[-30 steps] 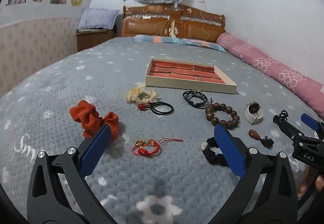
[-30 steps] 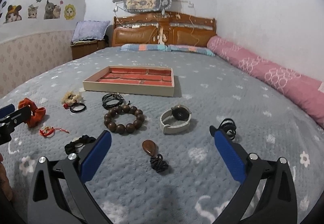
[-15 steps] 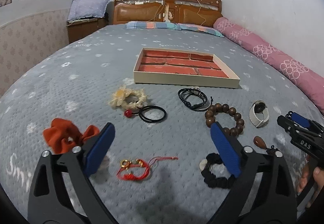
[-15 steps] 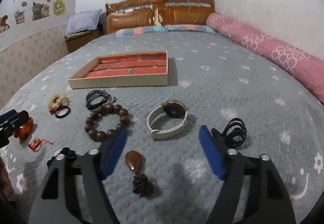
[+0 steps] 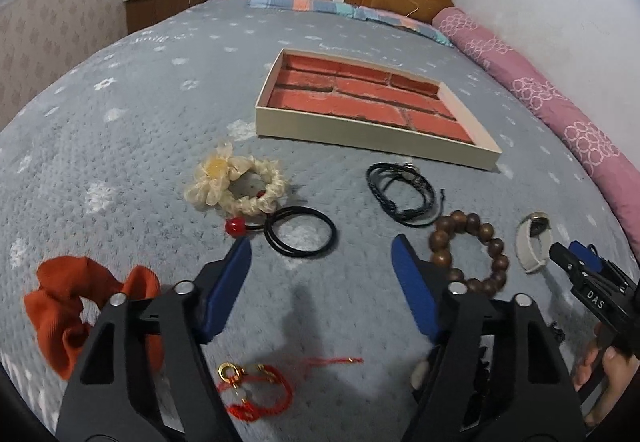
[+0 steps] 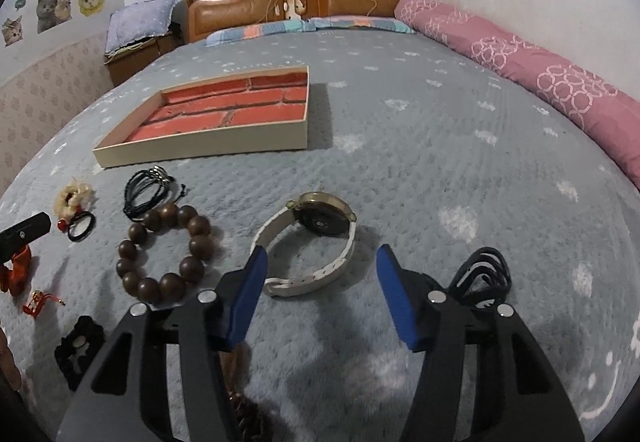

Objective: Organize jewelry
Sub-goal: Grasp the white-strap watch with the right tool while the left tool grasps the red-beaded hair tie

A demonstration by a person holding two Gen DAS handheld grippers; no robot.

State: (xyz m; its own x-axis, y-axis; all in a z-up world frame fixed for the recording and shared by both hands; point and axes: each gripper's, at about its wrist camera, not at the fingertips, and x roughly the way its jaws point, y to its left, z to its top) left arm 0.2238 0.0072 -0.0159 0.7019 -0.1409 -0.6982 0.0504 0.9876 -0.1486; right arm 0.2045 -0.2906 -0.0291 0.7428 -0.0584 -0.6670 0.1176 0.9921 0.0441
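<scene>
A shallow tray (image 5: 372,136) with a red brick-pattern floor lies on the grey bedspread; it also shows in the right wrist view (image 6: 200,150). My left gripper (image 5: 322,256) is open and empty, just short of a black hair tie (image 5: 300,238) with a red bead. My right gripper (image 6: 318,262) is open and empty, its tips on either side of a white-strap watch (image 6: 316,238). A wooden bead bracelet (image 6: 164,254) lies left of the watch, and it also shows in the left wrist view (image 5: 468,246).
A cream flower scrunchie (image 5: 236,182), an orange scrunchie (image 5: 80,306), a red cord charm (image 5: 256,390) and a black cord bracelet (image 5: 402,194) lie around. A black scrunchie (image 6: 78,350) and black bands (image 6: 484,278) flank the right gripper. A pink bolster (image 6: 520,82) lines the right edge.
Both grippers have moved forward and lower. The left passed over the red cord charm toward the black hair tie. The right passed the brown pendant and reached the watch.
</scene>
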